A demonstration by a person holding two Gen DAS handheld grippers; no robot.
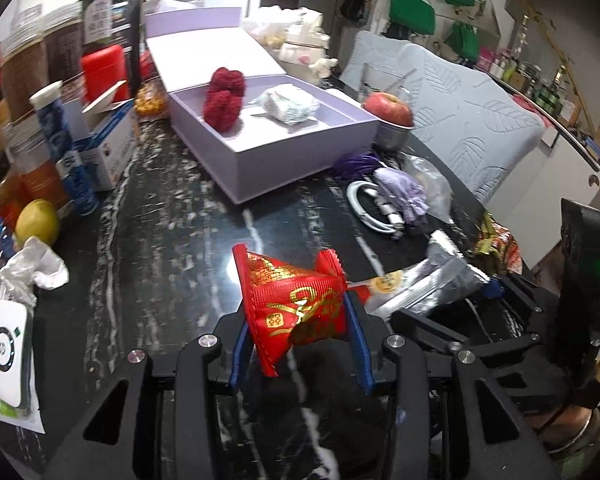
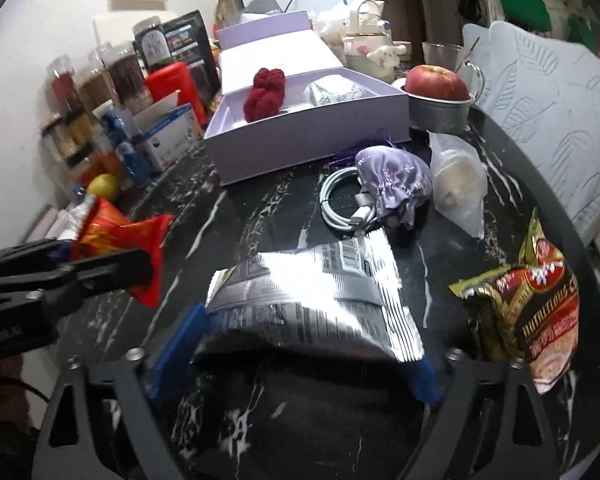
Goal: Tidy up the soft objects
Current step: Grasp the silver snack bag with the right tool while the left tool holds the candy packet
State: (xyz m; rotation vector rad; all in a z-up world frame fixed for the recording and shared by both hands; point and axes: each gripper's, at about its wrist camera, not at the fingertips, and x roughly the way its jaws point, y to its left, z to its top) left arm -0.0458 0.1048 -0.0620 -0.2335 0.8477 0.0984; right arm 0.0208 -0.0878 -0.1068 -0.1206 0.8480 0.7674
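Observation:
My left gripper (image 1: 298,332) is shut on a red and gold packet (image 1: 296,300) and holds it above the dark marble table; the packet also shows in the right wrist view (image 2: 120,240). My right gripper (image 2: 296,344) is shut on a silver foil pouch (image 2: 312,296), which also shows in the left wrist view (image 1: 424,284). An open lilac box (image 1: 300,160) stands further back and holds a red knitted piece (image 1: 224,100) and a pale wrapped bundle (image 1: 288,104). A lilac satin pouch (image 2: 396,184) lies on the table beside a coiled white cable (image 2: 340,204).
A snack bag (image 2: 540,312) lies at the right. A clear plastic bag (image 2: 456,188) and an apple in a metal tin (image 2: 438,84) are near the box. Jars, a blue-white carton (image 1: 108,148), a lemon (image 1: 36,220) and crumpled tissue (image 1: 36,268) crowd the left.

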